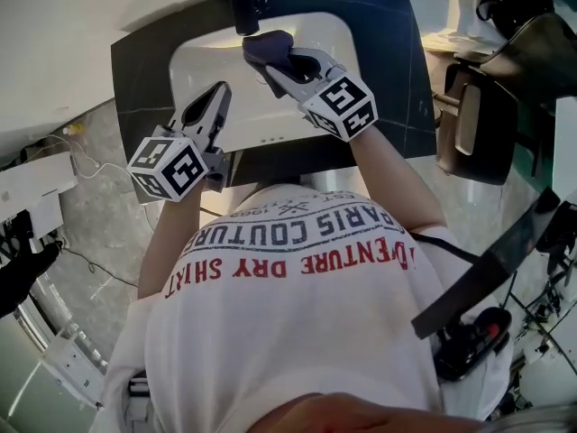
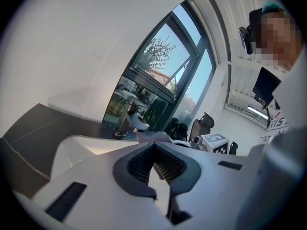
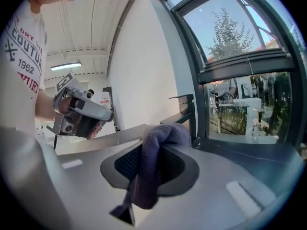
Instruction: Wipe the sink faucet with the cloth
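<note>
A dark faucet (image 1: 243, 12) stands at the back edge of a white sink (image 1: 270, 120) set in a dark counter (image 1: 140, 70). My right gripper (image 1: 273, 59) is shut on a bunched purple cloth (image 1: 266, 45), holding it just in front of the faucet's spout. In the right gripper view the cloth (image 3: 152, 164) hangs between the jaws, with the faucet (image 3: 190, 116) close behind it. My left gripper (image 1: 219, 91) hovers over the basin's left side, jaws together and empty. The left gripper view shows the faucet (image 2: 125, 121) further ahead and the cloth (image 2: 152, 137) beside it.
A large window runs behind the counter. A black office chair (image 1: 487, 97) stands to the right of the sink. Cables (image 1: 86, 165) lie on the floor at the left. A white wall meets the counter's left end.
</note>
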`<state>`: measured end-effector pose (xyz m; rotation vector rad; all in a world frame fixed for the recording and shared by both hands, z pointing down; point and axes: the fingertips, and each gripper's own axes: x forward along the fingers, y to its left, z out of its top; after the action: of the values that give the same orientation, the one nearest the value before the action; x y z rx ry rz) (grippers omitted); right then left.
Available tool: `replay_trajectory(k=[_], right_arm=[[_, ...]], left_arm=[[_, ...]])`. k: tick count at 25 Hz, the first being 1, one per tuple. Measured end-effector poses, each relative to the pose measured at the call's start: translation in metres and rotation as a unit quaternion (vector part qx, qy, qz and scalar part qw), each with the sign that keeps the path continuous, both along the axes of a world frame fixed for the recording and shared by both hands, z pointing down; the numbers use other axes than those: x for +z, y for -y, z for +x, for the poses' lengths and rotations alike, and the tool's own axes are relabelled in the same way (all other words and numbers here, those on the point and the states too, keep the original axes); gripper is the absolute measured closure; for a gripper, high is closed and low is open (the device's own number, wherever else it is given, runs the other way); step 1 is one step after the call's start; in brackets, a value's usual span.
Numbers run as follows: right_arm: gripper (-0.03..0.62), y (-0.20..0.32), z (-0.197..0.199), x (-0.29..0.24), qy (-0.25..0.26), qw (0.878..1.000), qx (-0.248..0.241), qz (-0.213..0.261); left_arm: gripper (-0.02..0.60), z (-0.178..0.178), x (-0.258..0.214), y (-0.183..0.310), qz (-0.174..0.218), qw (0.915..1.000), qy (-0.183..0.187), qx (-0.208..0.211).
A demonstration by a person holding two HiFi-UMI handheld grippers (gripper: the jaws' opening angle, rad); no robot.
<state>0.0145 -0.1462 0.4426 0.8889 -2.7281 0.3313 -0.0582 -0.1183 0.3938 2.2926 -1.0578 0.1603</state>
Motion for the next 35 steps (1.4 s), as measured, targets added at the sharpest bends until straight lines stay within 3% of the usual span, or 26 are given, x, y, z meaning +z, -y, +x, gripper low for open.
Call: replay_trajectory(k=[7,13,19,30,35], right_arm=[[0.519,-0.064,-0.008,-0.045,-0.003,0.999,0.012,0.044],[0.519,-0.081,-0.018,-0.062,-0.018,0.998,0.020,0.058],[0.519,-0.057,-0.047,-0.067,-0.026,0.997,0.048,0.063],[0.519,0.024,-0.165,-0.068,-0.063,0.986,0.145,0.054],[0.519,0.058,-0.171,-0.077,-0.075,0.973,0.212,0.056]], left_arm=[[0.580,-0.016,-0.029,-0.074,0.047,0.9971,0.060,-0.007],[0.579,-0.039,-0.049,-0.079,0.075,0.9951,0.062,-0.018],[0.578,-0.064,-0.051,-0.048,0.089,0.9939,0.063,0.018],[0.578,-0.180,-0.041,0.062,0.075,0.9901,0.048,0.108],[0.579,-0.191,-0.034,0.092,0.061,0.9855,0.027,0.156]])
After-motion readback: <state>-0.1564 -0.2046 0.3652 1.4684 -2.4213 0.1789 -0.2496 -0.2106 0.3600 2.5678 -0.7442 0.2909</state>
